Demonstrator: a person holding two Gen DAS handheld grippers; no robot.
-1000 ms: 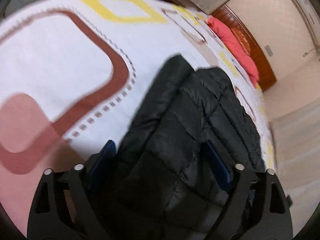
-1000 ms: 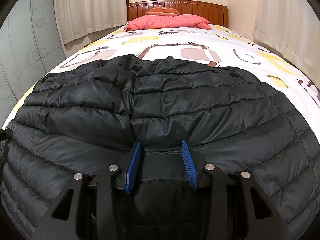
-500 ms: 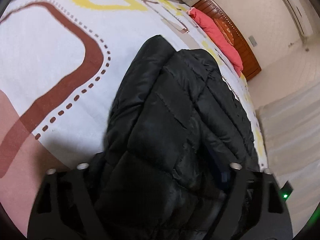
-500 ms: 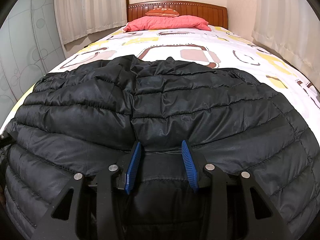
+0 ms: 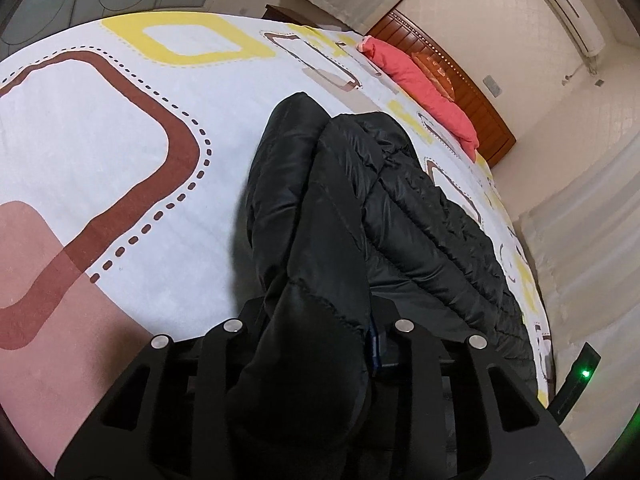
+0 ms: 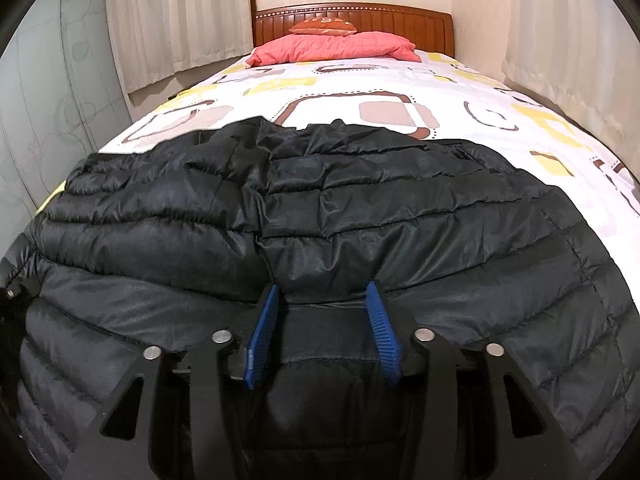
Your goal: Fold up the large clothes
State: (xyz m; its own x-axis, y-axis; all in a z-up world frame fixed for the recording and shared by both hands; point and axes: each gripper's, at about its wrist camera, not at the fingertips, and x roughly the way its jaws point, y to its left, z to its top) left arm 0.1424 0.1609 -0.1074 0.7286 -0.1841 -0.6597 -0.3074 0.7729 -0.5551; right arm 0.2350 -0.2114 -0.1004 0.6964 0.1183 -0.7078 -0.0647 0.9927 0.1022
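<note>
A black quilted puffer jacket (image 6: 360,208) lies spread across the near end of the bed. My right gripper (image 6: 326,300) is shut on the jacket's near hem, a bunch of fabric pinched between its blue pads (image 6: 264,324). In the left wrist view the jacket (image 5: 424,216) runs away along the bed. My left gripper (image 5: 324,332) is shut on a thick fold of the jacket's edge, which bulges between the jaws and hides the pads.
The bed (image 6: 400,80) has a white sheet with brown and yellow shapes. A red pillow (image 6: 332,46) and wooden headboard (image 6: 352,20) stand at the far end. Curtains (image 6: 560,40) hang on both sides, and a glass wardrobe door (image 6: 52,112) is at the left.
My left gripper has closed on the jacket's edge; it was open a second ago. It has lifted and bunched the fabric. My right gripper keeps its hold and has barely moved.
</note>
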